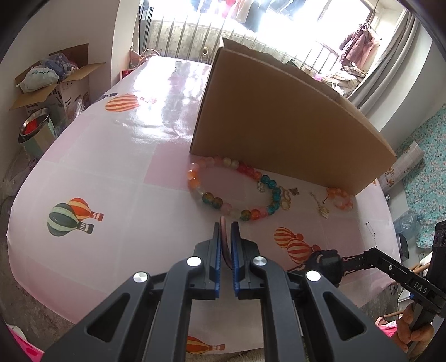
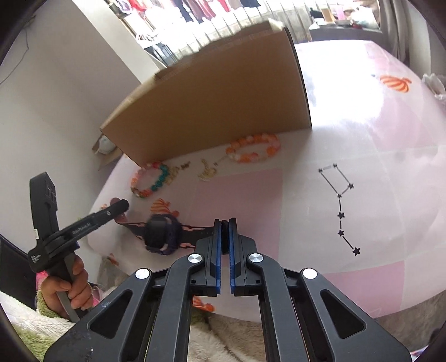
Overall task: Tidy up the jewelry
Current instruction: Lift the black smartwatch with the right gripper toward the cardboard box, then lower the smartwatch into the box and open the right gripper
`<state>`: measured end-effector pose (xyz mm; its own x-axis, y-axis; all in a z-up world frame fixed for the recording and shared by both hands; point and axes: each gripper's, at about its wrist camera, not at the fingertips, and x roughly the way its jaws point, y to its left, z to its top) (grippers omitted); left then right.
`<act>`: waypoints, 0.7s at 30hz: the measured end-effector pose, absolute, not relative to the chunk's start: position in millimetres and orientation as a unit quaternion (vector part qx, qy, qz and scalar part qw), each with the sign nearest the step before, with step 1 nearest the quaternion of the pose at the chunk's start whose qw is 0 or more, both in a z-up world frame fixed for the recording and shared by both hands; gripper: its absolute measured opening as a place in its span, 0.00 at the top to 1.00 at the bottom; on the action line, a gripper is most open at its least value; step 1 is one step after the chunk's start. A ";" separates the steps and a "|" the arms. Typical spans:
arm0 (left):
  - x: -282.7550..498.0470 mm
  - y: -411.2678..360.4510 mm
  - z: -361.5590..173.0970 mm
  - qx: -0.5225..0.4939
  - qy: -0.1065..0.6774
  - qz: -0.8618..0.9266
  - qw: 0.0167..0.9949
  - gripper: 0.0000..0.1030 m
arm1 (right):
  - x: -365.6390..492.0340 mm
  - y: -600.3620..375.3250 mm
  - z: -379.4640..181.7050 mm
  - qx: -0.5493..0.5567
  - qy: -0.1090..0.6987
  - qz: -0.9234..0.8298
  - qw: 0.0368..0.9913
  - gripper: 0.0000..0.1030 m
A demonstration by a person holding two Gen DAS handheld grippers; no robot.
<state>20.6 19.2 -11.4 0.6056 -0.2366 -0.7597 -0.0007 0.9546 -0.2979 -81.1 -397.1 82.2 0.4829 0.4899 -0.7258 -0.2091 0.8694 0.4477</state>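
One black watch [image 2: 160, 232] — strap ends clamped.

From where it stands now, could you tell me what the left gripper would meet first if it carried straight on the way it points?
Probably the multicoloured bead bracelet, which lies just ahead of the left gripper on the table; the cardboard box stands behind it. The gripper is shut on a watch strap, and depth is hard to judge.

You are facing bright window [image 1: 278, 16], daylight glaring off pink balloon-print tablecloth [image 1: 111, 156]; white wall [image 2: 69, 83] standing left, grey curtain [image 1: 390, 64] hanging right.
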 end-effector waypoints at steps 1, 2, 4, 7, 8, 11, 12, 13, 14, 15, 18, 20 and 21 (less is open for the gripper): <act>18.4 18.9 -5.6 -0.135 0.433 -0.070 0.889 0.95 | -83.3 -395.4 90.3 0.148 0.457 0.208 0.852 0.97; 15.1 18.4 3.4 -0.134 0.424 -0.076 0.893 0.96 | -83.8 -391.7 95.9 0.143 0.451 0.210 0.856 0.97; 10.7 17.4 24.2 -0.133 0.402 -0.090 0.901 0.96 | -87.3 -386.1 120.4 0.125 0.426 0.216 0.870 0.97; 11.3 19.0 64.9 -0.133 0.361 -0.113 0.916 0.96 | -84.7 -378.3 156.8 0.100 0.384 0.223 0.890 0.98; 14.9 19.2 81.1 -0.128 0.344 -0.120 0.922 0.96 | -82.1 -376.1 169.8 0.092 0.368 0.226 0.897 0.98; 36.5 19.0 124.4 -0.106 0.299 -0.131 0.939 0.96 | -66.5 -371.8 210.9 0.062 0.312 0.230 0.920 0.98; 48.6 18.8 135.2 -0.102 0.293 -0.132 0.942 0.96 | -55.3 -369.3 224.1 0.049 0.295 0.225 0.927 0.98; 62.7 18.9 144.2 -0.100 0.290 -0.133 0.942 0.96 | -44.4 -366.8 232.3 0.039 0.286 0.222 0.931 0.98; 77.2 18.6 149.4 -0.098 0.291 -0.134 0.942 0.96 | -26.4 -363.5 240.0 0.027 0.280 0.218 0.934 0.98; 94.7 17.5 152.6 -0.095 0.298 -0.133 0.941 0.96 | -10.3 -362.5 243.2 0.023 0.285 0.215 0.934 0.98; 154.8 8.6 150.7 -0.076 0.331 -0.117 0.933 0.96 | 51.5 -351.5 236.8 0.014 0.330 0.207 0.921 0.98; 191.1 1.3 141.0 -0.055 0.359 -0.103 0.926 0.96 | 87.2 -347.9 224.8 0.004 0.369 0.197 0.908 0.98; 208.3 -3.7 134.0 -0.047 0.378 -0.099 0.919 0.96 | 106.5 -343.9 214.0 0.000 0.395 0.195 0.898 0.97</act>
<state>208.3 -3.7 134.0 0.6944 -0.2184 -0.6856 0.1473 0.9758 -0.1616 106.5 -343.9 214.0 0.6125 0.3493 -0.7092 -0.3498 0.9242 0.1531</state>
